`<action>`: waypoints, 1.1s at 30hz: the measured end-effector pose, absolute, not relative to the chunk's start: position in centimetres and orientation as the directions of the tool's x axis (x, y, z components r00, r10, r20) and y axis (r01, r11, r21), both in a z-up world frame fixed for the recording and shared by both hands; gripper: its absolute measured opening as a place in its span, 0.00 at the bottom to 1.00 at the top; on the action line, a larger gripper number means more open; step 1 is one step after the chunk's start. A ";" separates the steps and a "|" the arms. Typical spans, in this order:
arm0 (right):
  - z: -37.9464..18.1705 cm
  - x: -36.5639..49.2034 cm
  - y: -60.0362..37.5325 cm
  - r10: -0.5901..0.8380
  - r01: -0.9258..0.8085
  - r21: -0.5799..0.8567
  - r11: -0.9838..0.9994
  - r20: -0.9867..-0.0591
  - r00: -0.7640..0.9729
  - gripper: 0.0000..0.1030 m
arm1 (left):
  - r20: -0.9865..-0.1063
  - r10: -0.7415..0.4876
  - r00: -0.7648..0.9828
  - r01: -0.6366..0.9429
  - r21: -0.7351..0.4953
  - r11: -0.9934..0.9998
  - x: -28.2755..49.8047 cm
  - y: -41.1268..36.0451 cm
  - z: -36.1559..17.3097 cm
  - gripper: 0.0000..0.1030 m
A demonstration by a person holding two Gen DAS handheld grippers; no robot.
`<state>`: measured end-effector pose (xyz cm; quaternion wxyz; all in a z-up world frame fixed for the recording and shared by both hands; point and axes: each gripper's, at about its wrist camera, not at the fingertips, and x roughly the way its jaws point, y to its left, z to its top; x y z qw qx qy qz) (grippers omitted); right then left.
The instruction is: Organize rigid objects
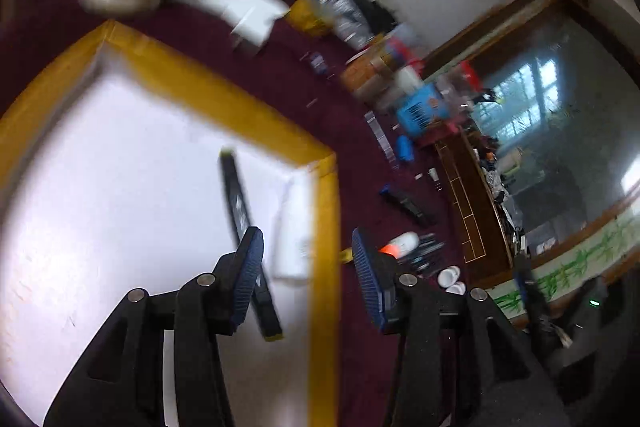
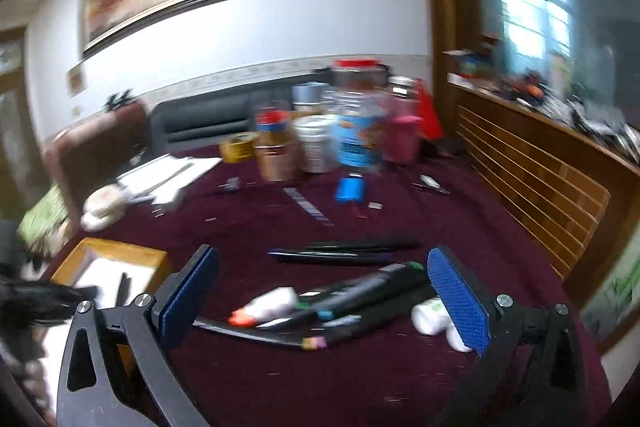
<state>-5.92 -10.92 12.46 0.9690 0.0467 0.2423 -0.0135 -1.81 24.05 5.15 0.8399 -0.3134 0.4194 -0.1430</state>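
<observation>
Left wrist view: the left gripper [image 1: 307, 263], fingers apart and empty, hangs over the yellow-rimmed white tray [image 1: 192, 87], where one black pen [image 1: 248, 247] already lies. The right gripper [image 2: 323, 301], fingers wide and empty, faces the heap of markers [image 2: 360, 301] left on the maroon tabletop [image 2: 320, 387].

Left gripper [image 1: 307, 255] points downward, its jaws parted partway with blue pads facing each other and nothing pressed between them. Right gripper [image 2: 322, 287] tilts down less steeply, its jaws spread wide, both pads clear of everything
</observation>
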 end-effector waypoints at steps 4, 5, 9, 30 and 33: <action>10.8 -5.7 -15.4 -0.097 0.172 0.125 0.977 -0.459 0.883 0.99 | -0.632 -0.445 0.635 0.054 -0.538 0.841 -2.4 20.7 9.3 0.65; 10.5 -5.6 -16.5 -0.111 0.197 0.144 0.970 -0.458 0.882 0.99 | -0.644 -0.438 0.627 0.076 -0.509 0.857 -2.5 19.5 9.6 0.65; 8.1 -5.3 -20.9 -0.130 0.280 0.249 0.927 -0.486 0.864 0.99 | -0.732 -0.416 0.539 0.177 -0.385 0.906 -1.6 12.6 8.7 0.65; 3.4 -4.9 -23.7 0.031 0.252 0.388 0.887 -0.593 0.805 0.99 | -0.873 -0.290 0.393 0.414 -0.114 0.903 1.6 0.4 2.4 0.15; 3.2 -4.9 -23.8 0.040 0.253 0.396 0.883 -0.599 0.800 0.99 | -0.883 -0.301 0.361 0.430 -0.129 0.893 0.2 0.4 2.7 0.15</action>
